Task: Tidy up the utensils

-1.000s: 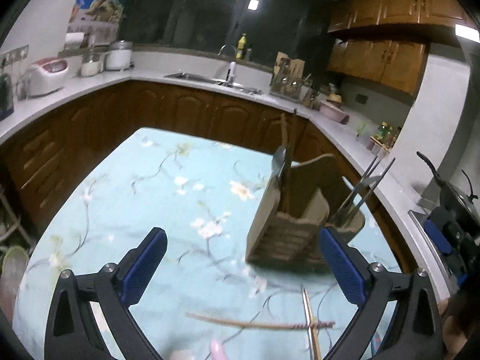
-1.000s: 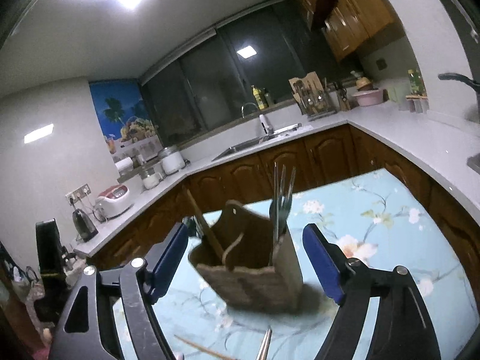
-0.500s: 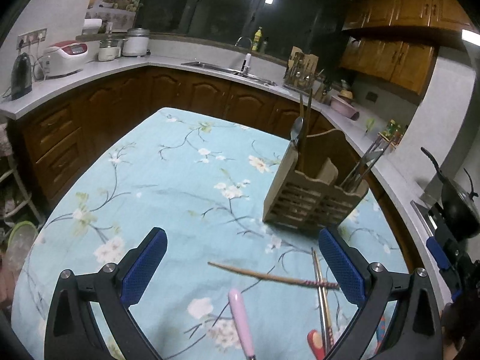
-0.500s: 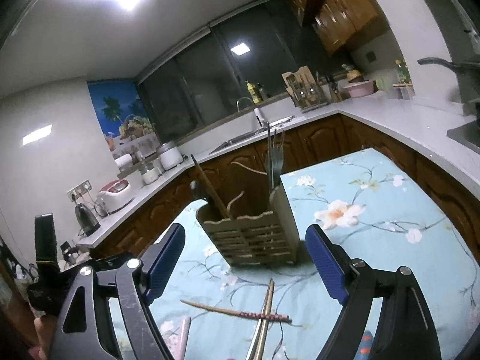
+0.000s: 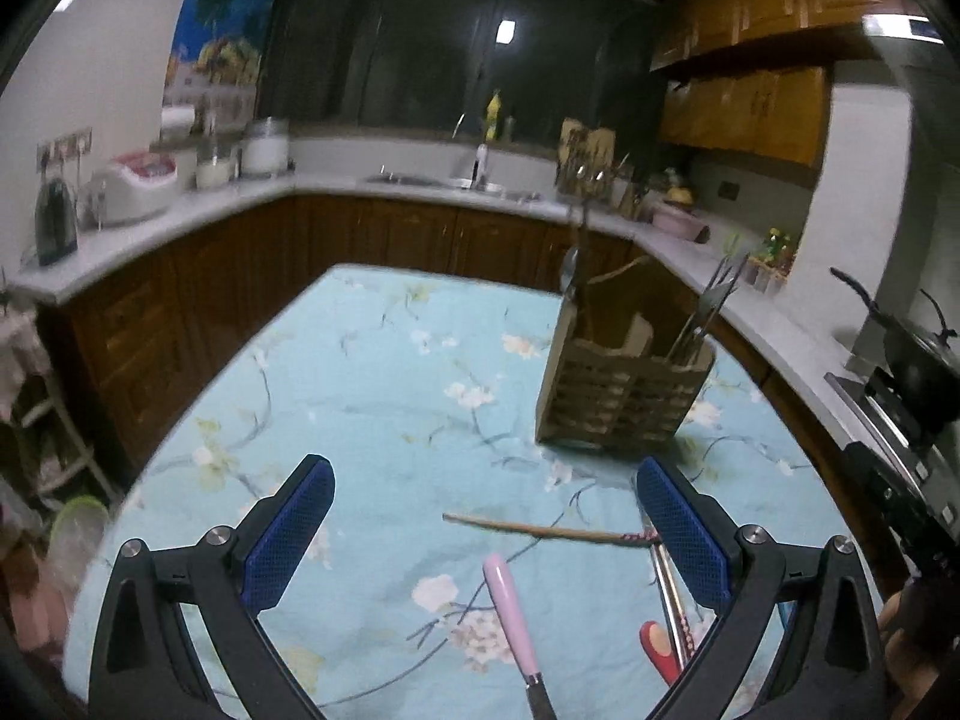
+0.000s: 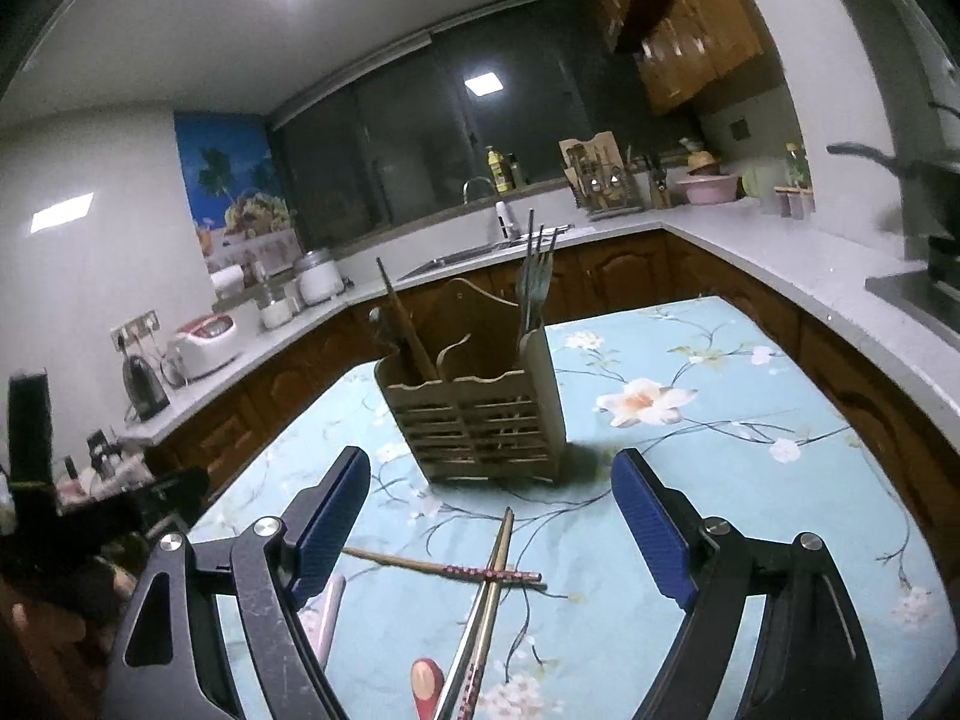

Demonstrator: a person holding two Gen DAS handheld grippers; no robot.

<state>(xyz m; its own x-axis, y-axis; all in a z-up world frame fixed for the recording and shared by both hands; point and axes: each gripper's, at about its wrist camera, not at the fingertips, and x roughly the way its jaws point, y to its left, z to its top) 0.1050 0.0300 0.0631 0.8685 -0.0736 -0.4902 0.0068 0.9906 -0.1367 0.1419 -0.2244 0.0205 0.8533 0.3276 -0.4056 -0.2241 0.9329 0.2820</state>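
A wooden slatted utensil holder (image 5: 624,390) (image 6: 480,414) stands on the floral blue tablecloth (image 5: 384,396), with forks, a spoon and chopsticks upright in it. Loose on the cloth in front lie a wooden chopstick (image 5: 540,529) (image 6: 444,569), a metal chopstick pair (image 6: 486,594) (image 5: 669,600), a pink-handled utensil (image 5: 513,618) and a red-handled one (image 6: 427,684). My left gripper (image 5: 483,510) hovers open above the wooden chopstick and pink handle. My right gripper (image 6: 492,498) is open over the crossed chopsticks, short of the holder. Nothing is between either pair of fingers.
Dark wood cabinets and a white counter (image 5: 420,186) ring the table, with a sink, rice cooker (image 5: 135,180) and kettle. A stove with a black pan (image 5: 912,360) is at the right. The other gripper's black body (image 6: 72,510) shows at the left.
Both grippers have drawn back from the holder, which now looks smaller. The loose chopsticks and the pink and red handles have come into view below the fingers.
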